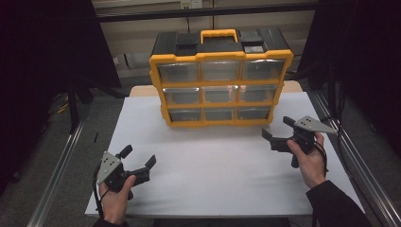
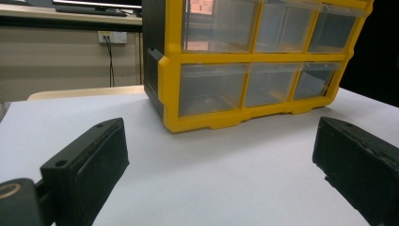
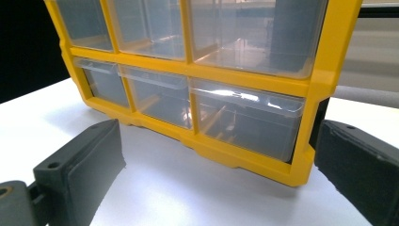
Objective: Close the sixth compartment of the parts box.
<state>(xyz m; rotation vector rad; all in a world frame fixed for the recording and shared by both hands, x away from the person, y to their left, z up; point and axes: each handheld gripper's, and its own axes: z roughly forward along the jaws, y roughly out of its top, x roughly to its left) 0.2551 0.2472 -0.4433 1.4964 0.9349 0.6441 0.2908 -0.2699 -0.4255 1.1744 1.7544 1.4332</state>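
A yellow and black drawer organiser [image 1: 220,80] stands upright at the back of the white table [image 1: 213,165], with a grid of clear plastic drawers, all closed. It also shows in the left gripper view [image 2: 254,66] and, closer, in the right gripper view [image 3: 197,89]. My left gripper [image 1: 138,157] rests at the front left of the table, open, with nothing between its jaws. My right gripper [image 1: 278,127] hovers open beside the organiser's lower right corner, a short way off it. In both gripper views the black jaws stand wide apart over bare table.
Metal rails [image 1: 56,165] run along both sides of the table. A wall socket with cables [image 2: 112,37] sits on the wall behind. Dark curtains hang at the left and right. An orange carry handle [image 1: 218,34] tops the organiser.
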